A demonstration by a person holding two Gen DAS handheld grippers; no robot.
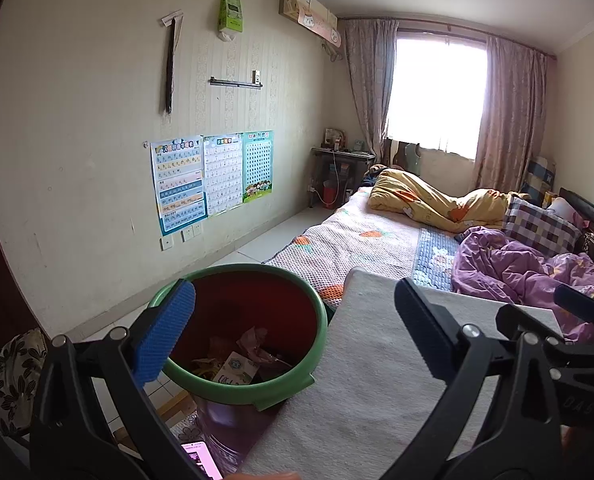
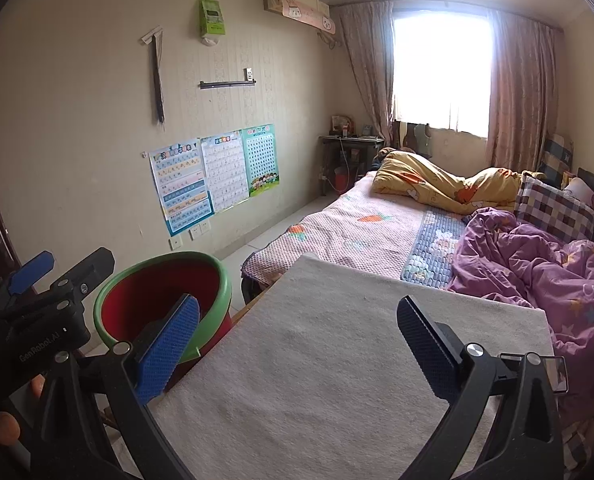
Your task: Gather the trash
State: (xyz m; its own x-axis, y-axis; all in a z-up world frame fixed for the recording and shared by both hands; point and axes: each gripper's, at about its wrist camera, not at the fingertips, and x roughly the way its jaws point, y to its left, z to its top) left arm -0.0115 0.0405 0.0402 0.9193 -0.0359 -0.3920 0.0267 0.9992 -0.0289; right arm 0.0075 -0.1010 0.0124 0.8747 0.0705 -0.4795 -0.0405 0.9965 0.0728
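At the near left edge of the counter (image 2: 337, 360), a cloth-covered surface with nothing visible on it, stood the trash bin (image 1: 241, 328), red inside with a green rim, holding a few wrappers and a small carton (image 1: 235, 372) at its bottom. The left gripper (image 1: 293, 332) hung over the bin and counter edge with its fingers spread wide and nothing between them; the right gripper (image 2: 297, 340) hovered over the bare cloth, likewise wide open and empty.

The main risk, as I judged it, lay at the bin. Its rim sat just beside the counter edge, and the left blue finger pad (image 1: 165, 332) was close over the near rim, so a careless sweep could clip the rim and tip the bin or scatter its contents on the tiled floor (image 1: 257, 248). A phone (image 1: 201, 460) with a lit screen lay low near the bin's base and could be knocked.

Beyond the counter stretched a bed (image 2: 357, 228) with a yellow quilt (image 2: 437, 184), a purple quilt (image 2: 537, 264) and a checked pillow (image 2: 553, 208). No loose trash showed on either, though folds could hide some. Posters (image 2: 217, 176) hung on the left wall.
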